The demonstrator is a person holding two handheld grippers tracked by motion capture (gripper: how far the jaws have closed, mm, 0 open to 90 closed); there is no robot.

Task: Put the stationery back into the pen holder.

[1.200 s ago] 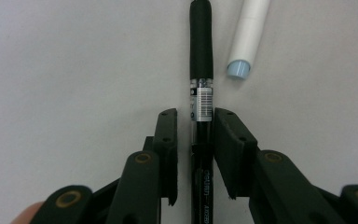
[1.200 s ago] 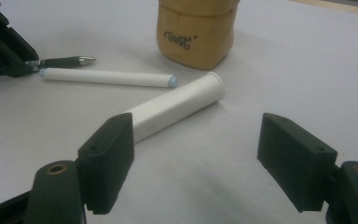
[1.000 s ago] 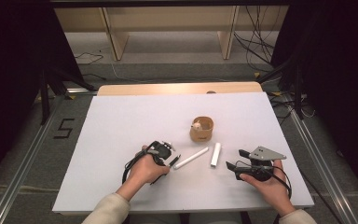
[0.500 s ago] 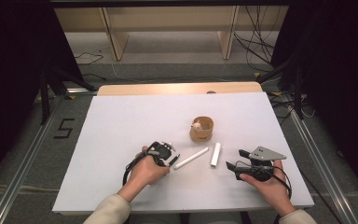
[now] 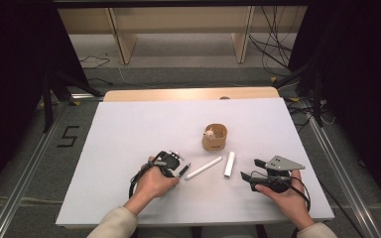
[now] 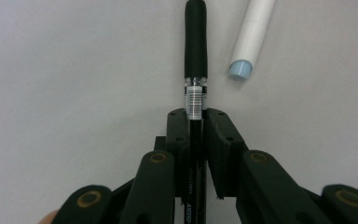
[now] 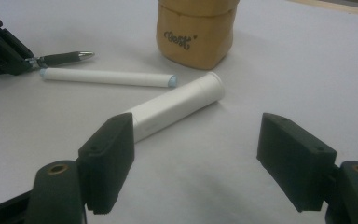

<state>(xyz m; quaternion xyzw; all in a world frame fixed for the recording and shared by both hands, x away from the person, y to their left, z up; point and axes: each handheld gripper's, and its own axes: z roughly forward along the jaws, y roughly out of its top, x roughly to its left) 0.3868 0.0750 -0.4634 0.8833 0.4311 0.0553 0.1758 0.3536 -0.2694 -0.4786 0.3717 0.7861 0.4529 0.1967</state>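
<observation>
The left gripper [image 6: 195, 122] clamps a slim black rubber-gripped pen [image 6: 195, 46] on the matte white table [image 5: 129, 129], while the right gripper [image 7: 200, 163] gapes empty near a smooth white tube [image 7: 177, 108].

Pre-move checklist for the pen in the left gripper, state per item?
1. Left gripper shut on the black pen: ok.
2. Pen centred between the fingers, tip pointing forward: ok.
3. Long white tube with pale blue end apart from the pen: ok, but close.
4. Tan cup-shaped holder upright: ok.
5. Right gripper open, holding nothing: ok.
6. Short white cylinder apart from the right fingers: cannot tell.
</observation>
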